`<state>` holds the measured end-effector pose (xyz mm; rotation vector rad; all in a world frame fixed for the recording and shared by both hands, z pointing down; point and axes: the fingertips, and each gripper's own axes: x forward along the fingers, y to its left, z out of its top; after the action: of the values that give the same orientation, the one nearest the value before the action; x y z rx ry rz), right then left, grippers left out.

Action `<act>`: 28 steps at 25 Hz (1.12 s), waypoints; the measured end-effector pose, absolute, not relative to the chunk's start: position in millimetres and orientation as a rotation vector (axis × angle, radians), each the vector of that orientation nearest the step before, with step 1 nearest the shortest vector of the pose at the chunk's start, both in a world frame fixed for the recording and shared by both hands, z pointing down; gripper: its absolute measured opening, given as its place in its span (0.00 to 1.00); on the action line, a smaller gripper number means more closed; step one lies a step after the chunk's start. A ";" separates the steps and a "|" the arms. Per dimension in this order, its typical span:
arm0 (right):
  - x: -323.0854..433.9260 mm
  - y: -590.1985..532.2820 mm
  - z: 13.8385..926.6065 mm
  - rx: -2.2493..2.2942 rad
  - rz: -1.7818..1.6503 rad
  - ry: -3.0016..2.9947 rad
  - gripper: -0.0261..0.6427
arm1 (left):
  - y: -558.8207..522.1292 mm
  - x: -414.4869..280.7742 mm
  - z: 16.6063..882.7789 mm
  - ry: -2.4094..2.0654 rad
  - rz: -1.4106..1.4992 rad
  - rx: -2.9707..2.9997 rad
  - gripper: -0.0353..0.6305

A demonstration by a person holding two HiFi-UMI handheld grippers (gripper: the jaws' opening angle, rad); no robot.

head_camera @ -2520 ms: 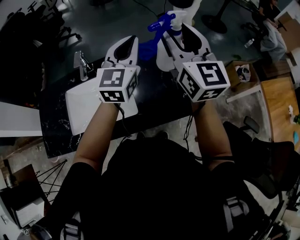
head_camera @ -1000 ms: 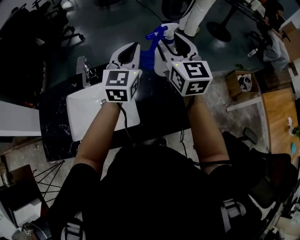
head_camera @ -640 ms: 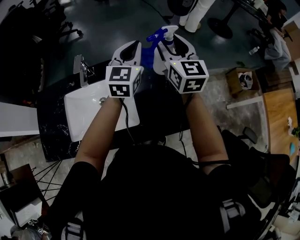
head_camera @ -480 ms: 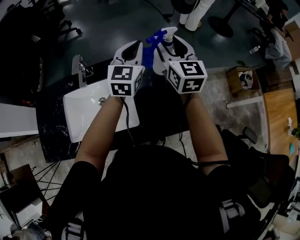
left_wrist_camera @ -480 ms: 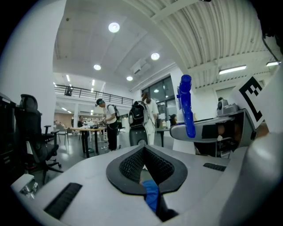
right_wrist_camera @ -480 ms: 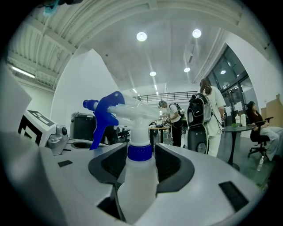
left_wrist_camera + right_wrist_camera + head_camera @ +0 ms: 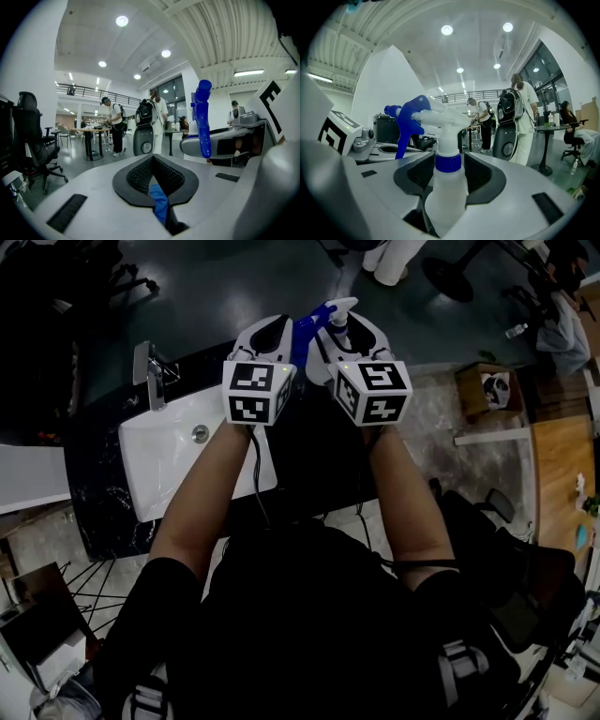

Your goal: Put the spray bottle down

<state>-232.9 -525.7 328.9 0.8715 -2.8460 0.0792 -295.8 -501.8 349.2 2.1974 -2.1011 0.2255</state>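
Now, spray bottle upright, nozzle left, R gripper

Here's the spray bottle, translucent white body, blue collar, white head with a blue trigger pointing left, standing upright and clamped at its shoulder between the jaws of the right gripper, and nothing but those jaws is touching it!
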 end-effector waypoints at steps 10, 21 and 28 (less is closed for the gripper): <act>-227.6 -524.0 365.2 0.866 0.117 -2.810 0.33 | -512.1 -296.1 377.8 -2.088 0.249 2.164 0.05; -225.4 -518.7 367.0 0.878 0.103 -2.833 0.33 | -507.2 -289.6 394.3 -2.057 0.272 2.156 0.05; -223.5 -518.9 368.0 0.896 0.152 -2.842 0.33 | -500.7 -291.1 391.5 -2.063 0.264 2.143 0.05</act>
<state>-223.5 -518.9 368.0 0.8962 -2.8415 0.1524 -291.1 -500.7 391.5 2.1429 -2.0632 0.2637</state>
